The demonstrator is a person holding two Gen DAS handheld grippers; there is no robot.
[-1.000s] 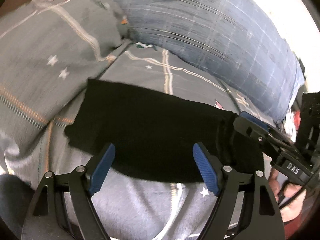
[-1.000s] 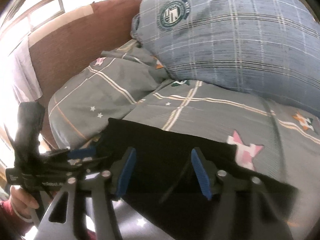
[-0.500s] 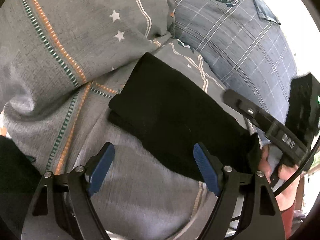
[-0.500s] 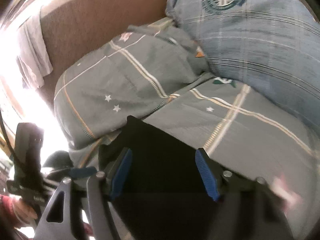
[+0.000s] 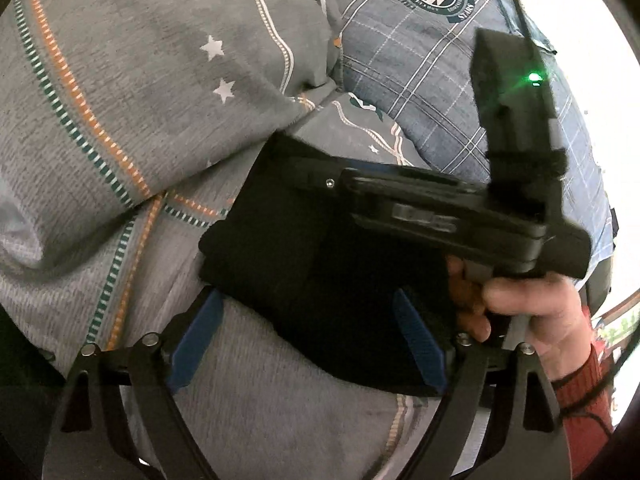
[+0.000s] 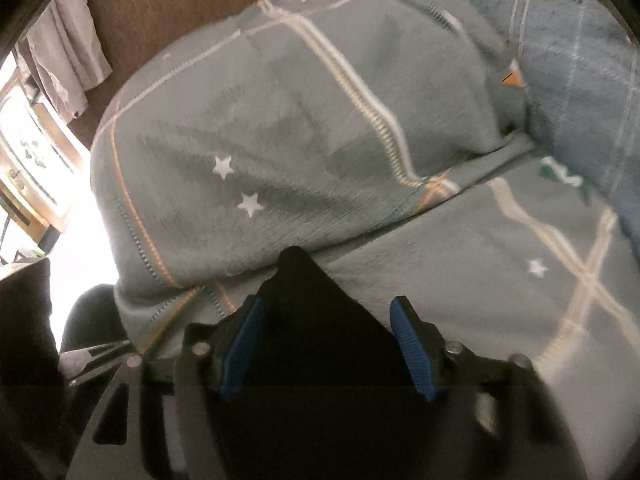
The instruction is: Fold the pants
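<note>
Pants (image 5: 320, 280): 1 black folded pair, laid on grey bedsheet (image 5: 280, 420) near 2 pillows. Left gripper (image 5: 308, 344) & right gripper (image 6: 332, 344) were held low over it, jaws wide apart, nothing gripped.

A grey pillow (image 5: 152, 92) with white stars and striped piping lies at ten o'clock. The blue plaid cushion (image 5: 420, 64) with a round crest sits at one o'clock, touching it. A brown headboard (image 6: 180, 12) stands behind, a grey cloth (image 6: 68, 52) hanging at its left.

Black pants (image 5: 320, 280), grey starred bedsheet (image 5: 280, 420)
</note>
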